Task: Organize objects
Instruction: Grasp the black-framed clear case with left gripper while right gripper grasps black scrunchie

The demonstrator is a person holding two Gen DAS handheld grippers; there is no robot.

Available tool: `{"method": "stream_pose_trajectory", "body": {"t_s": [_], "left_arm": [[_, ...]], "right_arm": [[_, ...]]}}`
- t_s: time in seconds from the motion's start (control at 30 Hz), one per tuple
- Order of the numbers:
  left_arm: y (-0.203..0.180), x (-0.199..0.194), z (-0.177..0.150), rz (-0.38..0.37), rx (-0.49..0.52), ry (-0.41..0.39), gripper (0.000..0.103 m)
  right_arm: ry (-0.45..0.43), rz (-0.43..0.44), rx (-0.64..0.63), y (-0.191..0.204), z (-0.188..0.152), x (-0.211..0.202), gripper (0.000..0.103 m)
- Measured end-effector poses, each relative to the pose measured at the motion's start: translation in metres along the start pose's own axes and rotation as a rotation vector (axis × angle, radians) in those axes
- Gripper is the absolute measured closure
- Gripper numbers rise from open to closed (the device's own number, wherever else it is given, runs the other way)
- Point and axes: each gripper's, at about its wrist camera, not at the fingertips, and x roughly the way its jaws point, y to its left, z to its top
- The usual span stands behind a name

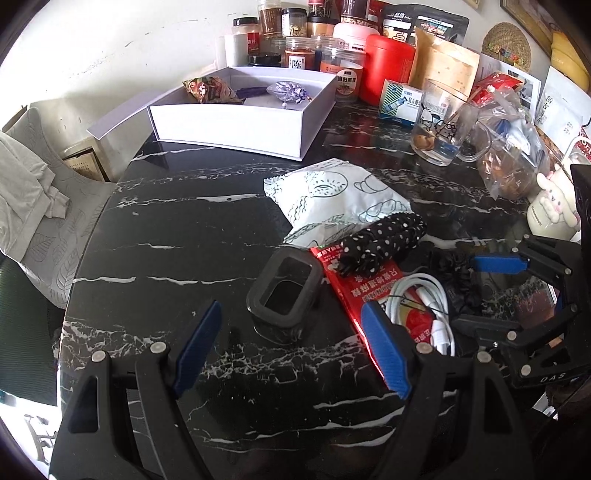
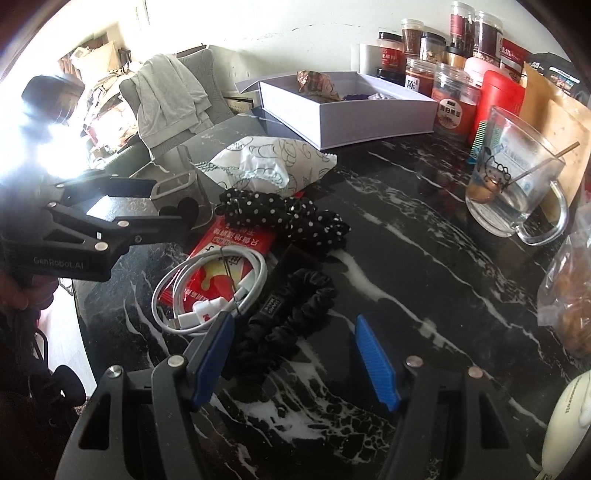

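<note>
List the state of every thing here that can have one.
White cardboard box: lid open, a few items inside.
Clear glass mug: upright, shallow liquid inside.
White charging cable: coiled, tied.
Small dark rectangular container: tilted, mouth open.
Left gripper: open, holds nothing.
Right gripper: open, holds nothing.

Home dining spot: marble table (image 1: 192, 236), food jars (image 1: 295, 22), draped chair (image 2: 166, 92), glass mug (image 2: 517, 184).
</note>
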Motion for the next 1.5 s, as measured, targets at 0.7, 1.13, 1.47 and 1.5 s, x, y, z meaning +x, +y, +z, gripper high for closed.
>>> {"method": "stream_pose_trajectory", "body": {"t_s": [0.7, 1.13, 1.47, 1.5], "left_arm": [[-0.003, 0.017, 0.004, -0.017, 0.041, 0.017, 0.062], [0.002, 0.021, -0.001, -0.012, 0.007, 0.022, 0.062], [0.002, 0.014, -0.004, 0.008, -0.013, 0.024, 0.064], [0.002, 0.012, -0.004, 0.010, -0.013, 0.021, 0.064]], "right_arm": [[0.009, -0.010, -0.061, -0.004, -0.002, 0.000, 0.070], [-0.009, -0.029, -0.069, 0.003, 0.002, 0.007, 0.062], [-0.008, -0.034, -0.075, 0.004, -0.001, -0.001, 0.089], [-0.008, -0.034, -0.075, 0.004, -0.001, -0.001, 0.089]]}}
